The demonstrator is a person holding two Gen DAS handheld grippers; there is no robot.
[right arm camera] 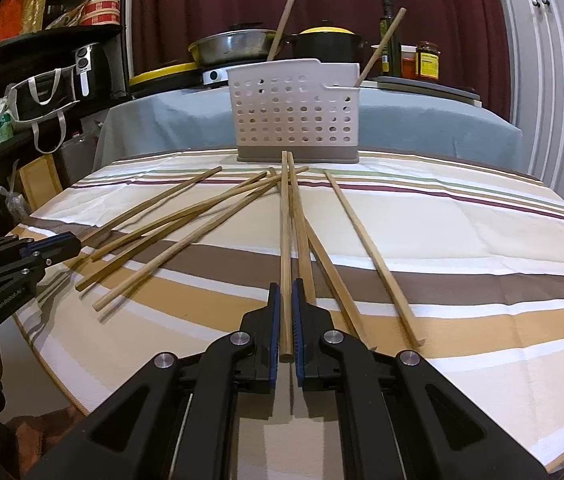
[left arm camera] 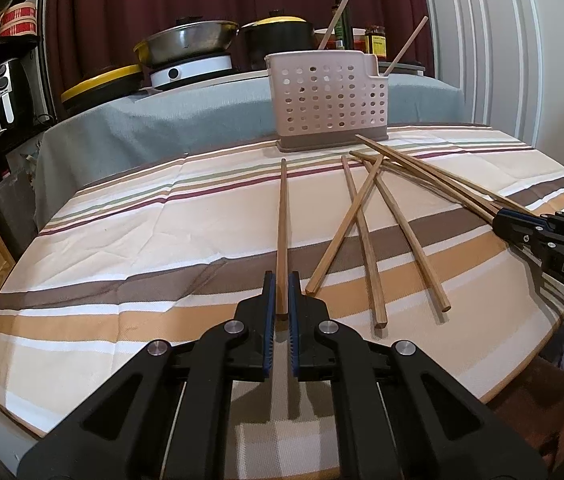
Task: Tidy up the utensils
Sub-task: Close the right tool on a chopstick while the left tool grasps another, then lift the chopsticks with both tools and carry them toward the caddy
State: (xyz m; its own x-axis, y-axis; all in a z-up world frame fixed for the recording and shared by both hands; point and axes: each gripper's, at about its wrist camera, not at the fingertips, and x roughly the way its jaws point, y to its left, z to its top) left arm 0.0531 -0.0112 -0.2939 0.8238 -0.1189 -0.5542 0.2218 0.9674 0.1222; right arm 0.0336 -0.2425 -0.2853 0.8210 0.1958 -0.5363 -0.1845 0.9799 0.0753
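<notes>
Left hand-held gripper (left arm camera: 281, 294) clamps chopstick (left arm camera: 282, 216); right hand-held gripper (right arm camera: 286, 308) clamps another chopstick (right arm camera: 285, 240); lift tips clear, drop upright into holder (right arm camera: 296, 110) at surface far edge

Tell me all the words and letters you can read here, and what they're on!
"DAS" on the black right gripper, cut off at the edge.
"GenRobot.AI", roughly, on the black left gripper; small, partly unsure.
Labels on the red-lidded sauce jar and dark oil bottle: too blurred to read.
</notes>
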